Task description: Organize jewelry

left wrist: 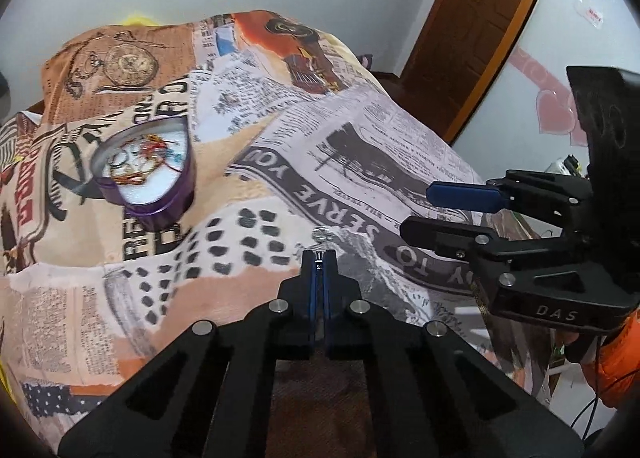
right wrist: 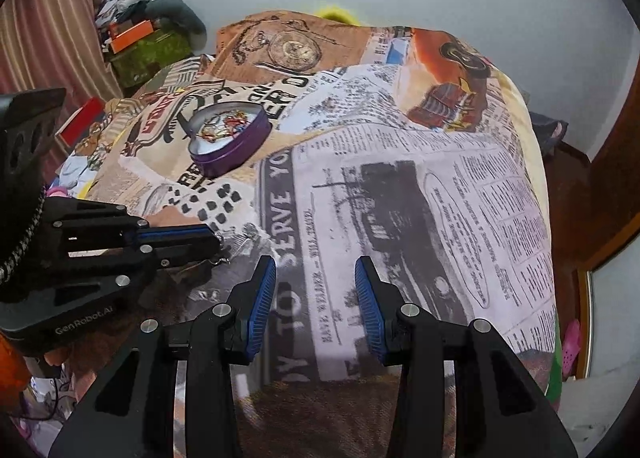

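Observation:
A purple heart-shaped tin (left wrist: 146, 174) lies open on the newspaper-print cloth (left wrist: 280, 162), with several pieces of jewelry inside; it also shows in the right wrist view (right wrist: 230, 138). My left gripper (left wrist: 319, 258) is shut on a small silver jewelry piece (left wrist: 320, 236) that pokes out past its tips; in the right wrist view the left gripper (right wrist: 214, 244) sits low over the cloth with the piece (right wrist: 220, 258) hanging at its tip. My right gripper (right wrist: 315, 278) is open and empty above the cloth, to the right of the left gripper (left wrist: 416, 210).
The cloth covers a rounded table that drops off at the right and near edges. A wooden door (left wrist: 480, 18) stands at the back right. Clutter, a green box (right wrist: 148, 54) and a striped curtain (right wrist: 52, 18) sit at the far left.

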Action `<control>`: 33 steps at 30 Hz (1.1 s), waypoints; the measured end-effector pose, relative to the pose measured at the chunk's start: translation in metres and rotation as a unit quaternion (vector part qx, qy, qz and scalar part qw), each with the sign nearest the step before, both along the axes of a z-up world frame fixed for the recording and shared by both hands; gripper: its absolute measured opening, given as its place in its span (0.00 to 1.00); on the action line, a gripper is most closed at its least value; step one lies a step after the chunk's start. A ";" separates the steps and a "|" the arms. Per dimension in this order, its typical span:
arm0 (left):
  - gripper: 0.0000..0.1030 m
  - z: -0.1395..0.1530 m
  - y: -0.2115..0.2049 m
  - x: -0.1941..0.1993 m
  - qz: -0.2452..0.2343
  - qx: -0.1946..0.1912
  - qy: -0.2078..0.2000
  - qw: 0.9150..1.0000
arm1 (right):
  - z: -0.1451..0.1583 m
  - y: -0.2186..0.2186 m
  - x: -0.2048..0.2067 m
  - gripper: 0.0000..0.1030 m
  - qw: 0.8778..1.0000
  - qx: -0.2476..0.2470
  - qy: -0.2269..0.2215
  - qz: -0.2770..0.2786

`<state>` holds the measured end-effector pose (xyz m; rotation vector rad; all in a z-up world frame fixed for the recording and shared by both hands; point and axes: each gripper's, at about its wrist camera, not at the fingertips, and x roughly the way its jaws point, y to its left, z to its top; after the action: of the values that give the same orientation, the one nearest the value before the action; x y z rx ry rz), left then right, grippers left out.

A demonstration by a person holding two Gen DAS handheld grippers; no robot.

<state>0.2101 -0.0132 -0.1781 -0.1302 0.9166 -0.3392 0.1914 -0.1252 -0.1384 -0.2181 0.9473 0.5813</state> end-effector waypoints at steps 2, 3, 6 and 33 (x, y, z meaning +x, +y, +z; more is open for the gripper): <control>0.01 0.002 0.008 -0.003 0.007 -0.001 -0.002 1.000 | 0.000 0.006 0.002 0.36 1.000 -0.001 0.000 0.006; 0.01 0.002 0.012 -0.004 0.010 -0.002 -0.003 1.000 | -0.001 0.009 0.002 0.37 1.000 -0.002 -0.001 0.009; 0.01 0.000 0.024 -0.006 0.018 -0.003 0.001 1.000 | -0.003 0.022 0.006 0.37 1.000 -0.003 0.001 0.024; 0.01 0.015 0.055 -0.014 0.058 0.012 -0.029 0.998 | 0.012 0.055 0.008 0.08 0.997 0.001 -0.031 0.066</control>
<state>0.1962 0.0417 -0.1632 -0.1510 0.8506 -0.2232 0.1992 -0.0704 -0.1269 -0.2973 0.8763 0.6940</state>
